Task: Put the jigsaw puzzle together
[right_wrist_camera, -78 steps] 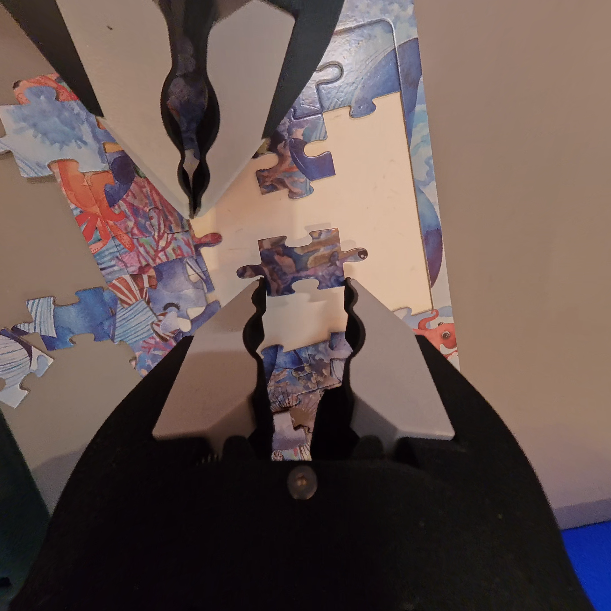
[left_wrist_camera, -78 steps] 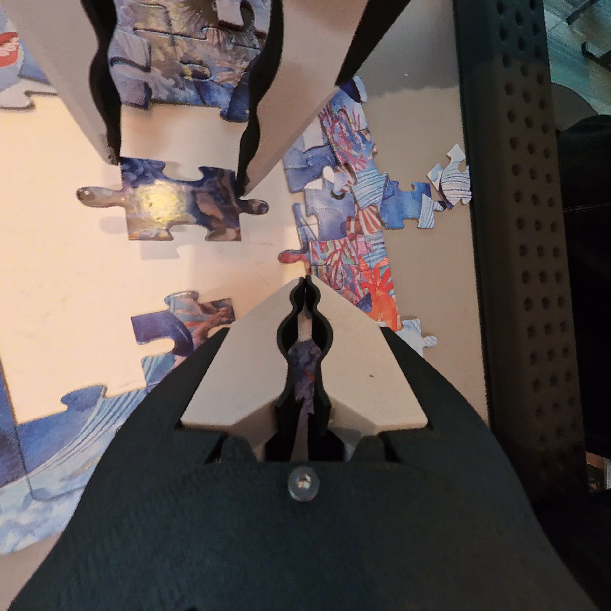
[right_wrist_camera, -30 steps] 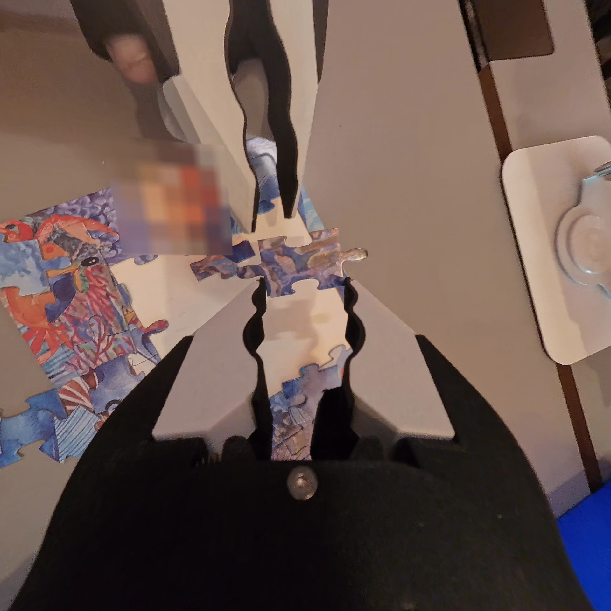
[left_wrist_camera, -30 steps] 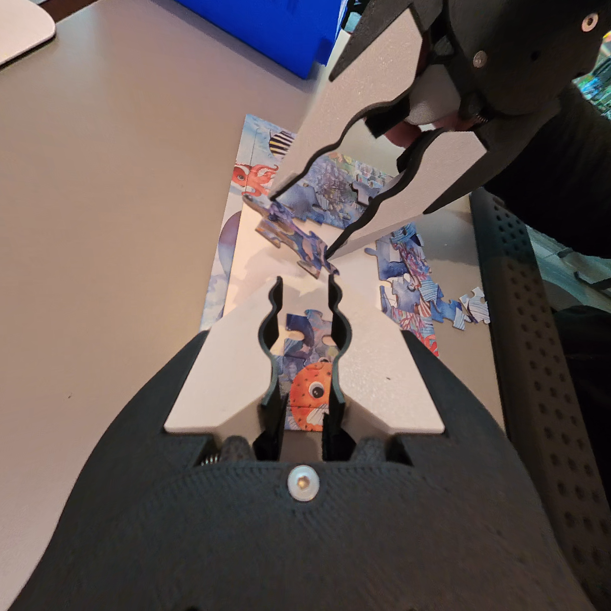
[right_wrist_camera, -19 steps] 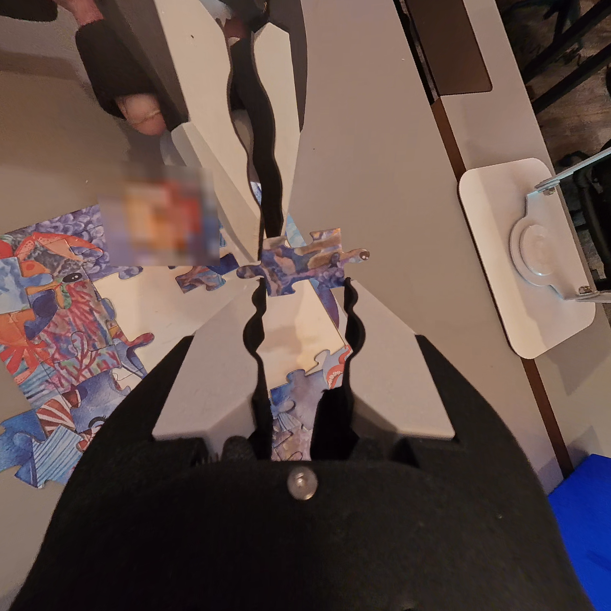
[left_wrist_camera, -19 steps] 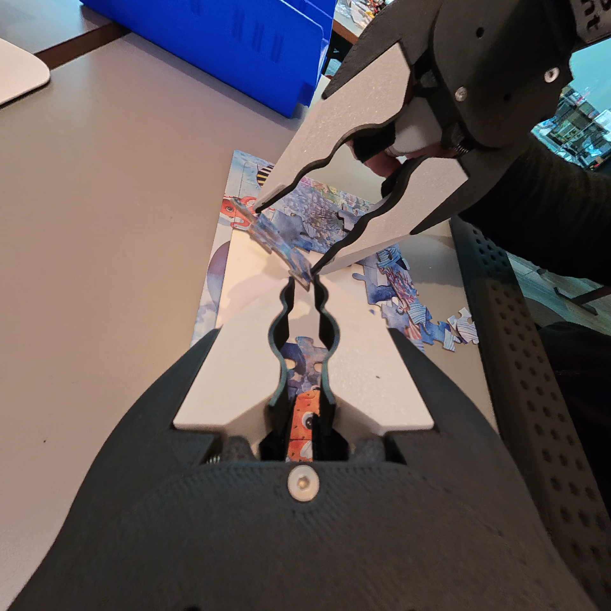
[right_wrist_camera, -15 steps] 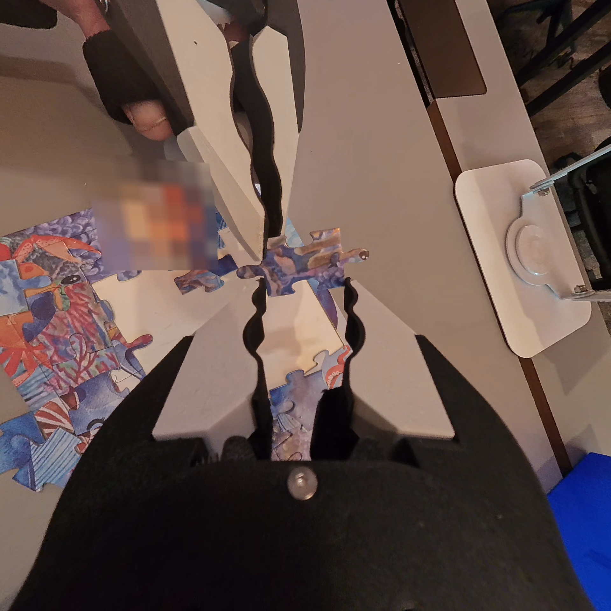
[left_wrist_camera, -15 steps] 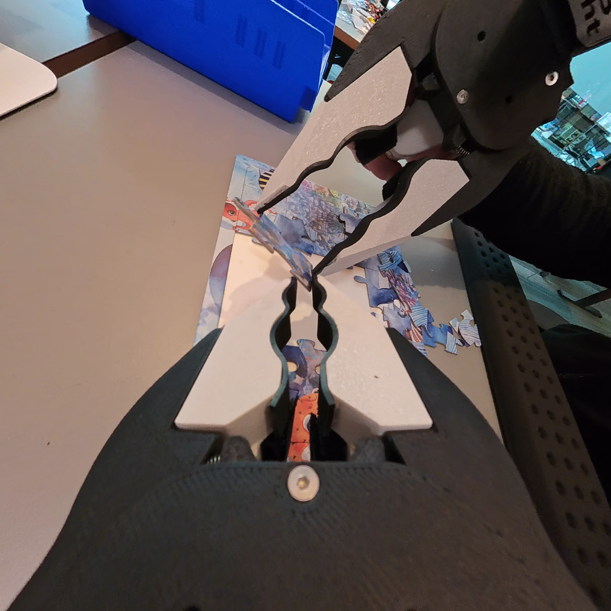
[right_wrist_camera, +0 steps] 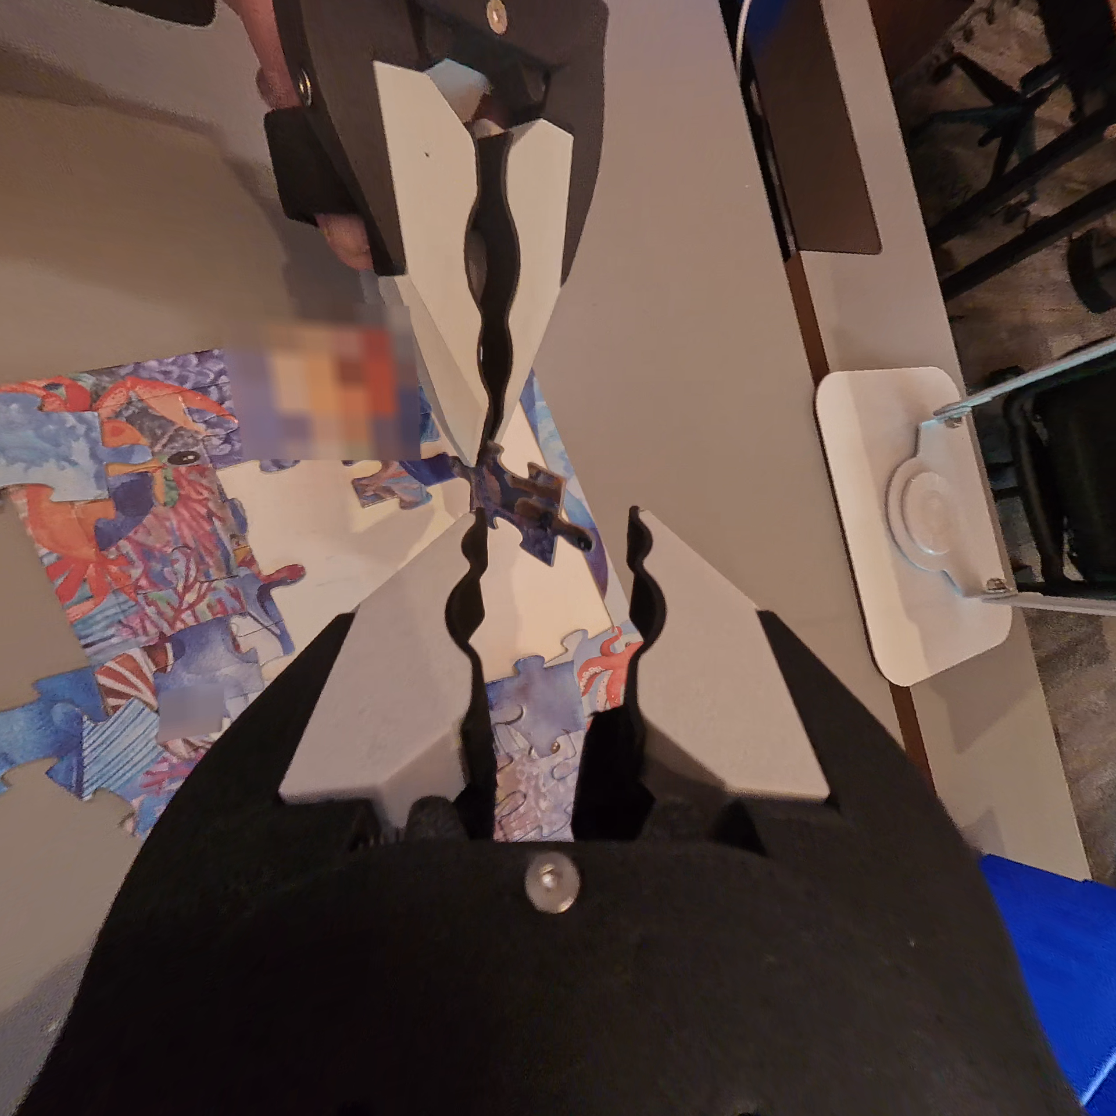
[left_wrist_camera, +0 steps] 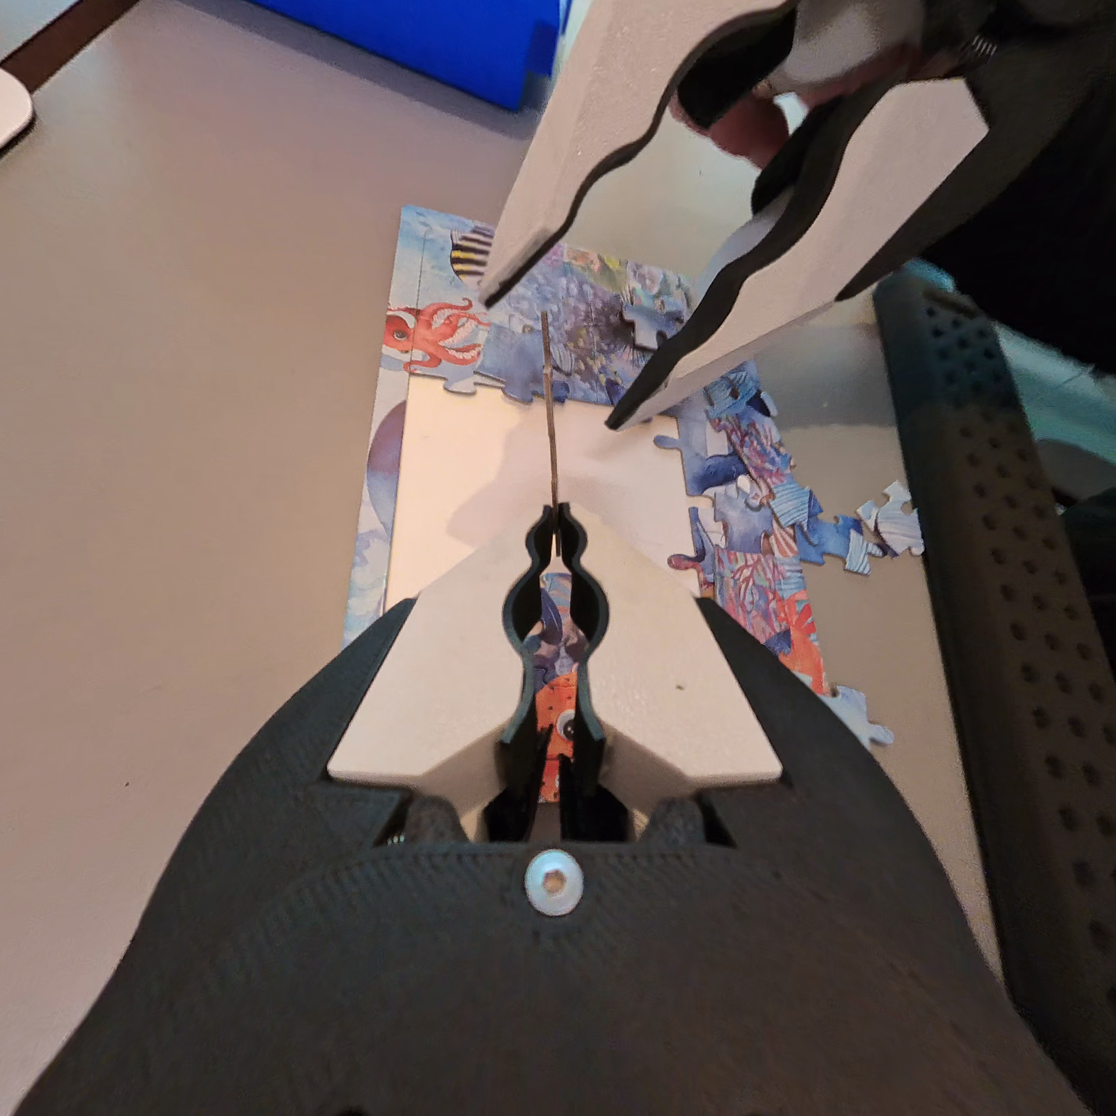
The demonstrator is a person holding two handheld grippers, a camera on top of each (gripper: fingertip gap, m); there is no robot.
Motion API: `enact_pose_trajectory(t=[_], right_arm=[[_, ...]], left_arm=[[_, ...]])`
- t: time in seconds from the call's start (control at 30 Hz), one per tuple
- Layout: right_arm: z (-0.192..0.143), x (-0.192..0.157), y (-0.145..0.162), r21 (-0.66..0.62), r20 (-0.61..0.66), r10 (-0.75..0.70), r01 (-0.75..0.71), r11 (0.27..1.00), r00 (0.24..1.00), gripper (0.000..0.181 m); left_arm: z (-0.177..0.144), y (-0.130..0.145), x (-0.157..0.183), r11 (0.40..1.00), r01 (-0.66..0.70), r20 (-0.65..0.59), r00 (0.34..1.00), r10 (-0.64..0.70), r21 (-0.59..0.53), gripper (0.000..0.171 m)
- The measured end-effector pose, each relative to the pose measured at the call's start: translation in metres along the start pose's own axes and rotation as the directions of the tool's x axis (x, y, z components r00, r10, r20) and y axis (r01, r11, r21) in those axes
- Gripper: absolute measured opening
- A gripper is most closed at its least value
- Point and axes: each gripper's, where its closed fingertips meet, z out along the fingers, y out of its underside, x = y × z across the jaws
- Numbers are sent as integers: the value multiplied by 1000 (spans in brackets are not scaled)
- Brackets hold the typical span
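Handover done: puzzle piece (left_wrist_camera: 550,423) has passed from the right gripper (right_wrist_camera: 552,519), now spread wide and empty, to the left gripper (left_wrist_camera: 555,513), pinched on its edge. Piece hangs above the tray (left_wrist_camera: 459,459)'s bare centre, apparently reoriented for placing.

Left wrist cam sits just behind the left gripper (left_wrist_camera: 554,513), looking forward and down along its fingers, low over the table (left_wrist_camera: 181,362), toward the far edge where the blue bin (left_wrist_camera: 435,42) is. Right wrist cam rides the right gripper (right_wrist_camera: 552,519) and looks nearly straight down, facing the opposite way. Both are close in and share the same patch: the puzzle tray (left_wrist_camera: 471,459), the lifted puzzle piece (right_wrist_camera: 522,504), and each other's gripper.
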Motion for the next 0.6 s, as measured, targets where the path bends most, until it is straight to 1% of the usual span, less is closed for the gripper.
enact_pose_trajectory(t=[0.1, 0.2, 0.23, 0.33, 0.37, 0.43, 0.47, 0.53, 0.6], right_arm=[[6, -10, 4, -50, 67, -15, 19, 999, 998, 36], [12, -22, 9, -91, 133, -40, 52, 994, 990, 21], [13, -25, 9, -96, 147, -48, 63, 993, 988, 14], [13, -27, 6, -87, 156, -39, 53, 995, 987, 8], [13, -28, 5, -76, 165, -20, 32, 997, 986, 6], [10, -27, 0, -39, 186, 44, -38, 999, 981, 0], [8, -22, -2, -16, 179, 82, -80, 997, 980, 0], [4, -18, -7, 39, 206, 154, -165, 986, 966, 0], [-1, -10, -12, 93, 219, 241, -267, 959, 945, 0]], left_arm=[[4, 5, 5, 995, -63, 25, 998, 65, -71, 0], [7, 7, 13, 987, -117, 23, 993, 120, -111, 0], [7, 8, 12, 984, -124, 36, 991, 130, -131, 0], [5, 9, 8, 979, -137, 65, 987, 149, -150, 0], [4, 8, 6, 981, -130, 79, 987, 142, -143, 1], [-1, -1, -2, 991, -104, 115, 987, 114, -88, 4], [-4, -7, -3, 994, -93, 119, 988, 99, -54, 5], [-9, -15, -4, 997, -83, 118, 990, 83, 1, 9], [-16, -24, -11, 996, -54, 138, 989, 44, 69, 19]])
